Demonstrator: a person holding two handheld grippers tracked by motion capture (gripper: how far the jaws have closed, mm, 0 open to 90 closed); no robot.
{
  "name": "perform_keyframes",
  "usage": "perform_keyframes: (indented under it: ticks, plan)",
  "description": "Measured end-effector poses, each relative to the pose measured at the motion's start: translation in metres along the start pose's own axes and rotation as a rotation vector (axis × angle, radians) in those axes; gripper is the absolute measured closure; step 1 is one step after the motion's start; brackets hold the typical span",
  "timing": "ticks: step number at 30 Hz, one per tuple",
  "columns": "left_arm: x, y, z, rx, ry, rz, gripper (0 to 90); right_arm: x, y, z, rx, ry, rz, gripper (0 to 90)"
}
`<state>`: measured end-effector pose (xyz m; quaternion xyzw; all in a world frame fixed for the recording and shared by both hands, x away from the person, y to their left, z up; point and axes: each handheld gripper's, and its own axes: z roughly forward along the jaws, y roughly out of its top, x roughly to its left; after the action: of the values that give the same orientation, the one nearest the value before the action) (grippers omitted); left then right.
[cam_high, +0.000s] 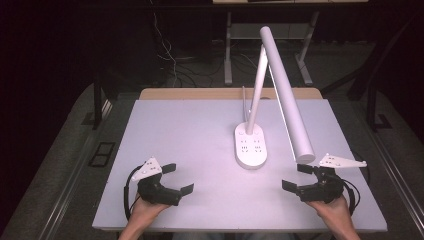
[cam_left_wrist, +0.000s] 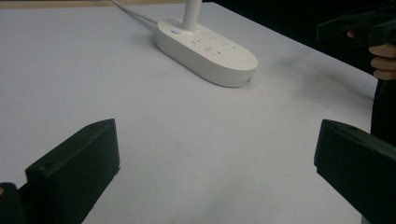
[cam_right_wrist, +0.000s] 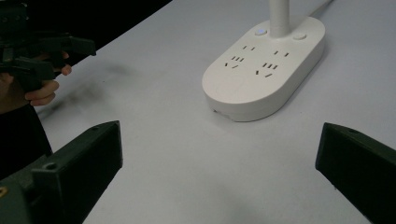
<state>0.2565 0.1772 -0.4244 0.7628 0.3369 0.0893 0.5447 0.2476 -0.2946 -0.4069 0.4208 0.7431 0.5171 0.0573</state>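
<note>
- A white bench (cam_high: 175, 150) carries a white desk lamp (cam_high: 260, 90) near its middle, a little toward the far side.
- The lamp's oval base (cam_high: 251, 146) lies flat on the bench and has sockets set into its top, plus two small round buttons beside the stem.
- A slim stem (cam_high: 256, 85) rises from the far end of the base and leans slightly; a long tube-shaped lamp head (cam_high: 287, 95) slopes from the top of the stem down toward the near right.
- A white cord (cam_high: 244, 102) runs from the base toward the far edge of the bench.
- The left claw (cam_high: 177, 178) hangs over the near left part of the bench, held in a hand (cam_high: 145, 210); its jaws stand wide apart and hold nothing.
- The right claw (cam_high: 296, 176) sits over the near right part, held in the other hand (cam_high: 332, 207), jaws also spread wide and empty.
- Both claws are well apart from the lamp base, which lies between them and farther from the person.
- From the left gripper view the base (cam_left_wrist: 208, 51) lies ahead, with the right claw (cam_left_wrist: 359, 25) off at the upper right.
- From the right gripper view the base (cam_right_wrist: 261, 70) lies ahead, and the left claw (cam_right_wrist: 51, 56) is at the upper left.
</note>
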Motion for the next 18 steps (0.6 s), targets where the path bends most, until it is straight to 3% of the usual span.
perform_keyframes:
  ticks: [18]
  plan:
    - [-0.0007, -0.0003, -0.0005, -0.005, -0.003, -0.006, 0.0, -0.0007, 0.0000, 0.0001, 0.028, 0.006, 0.005, 0.6]
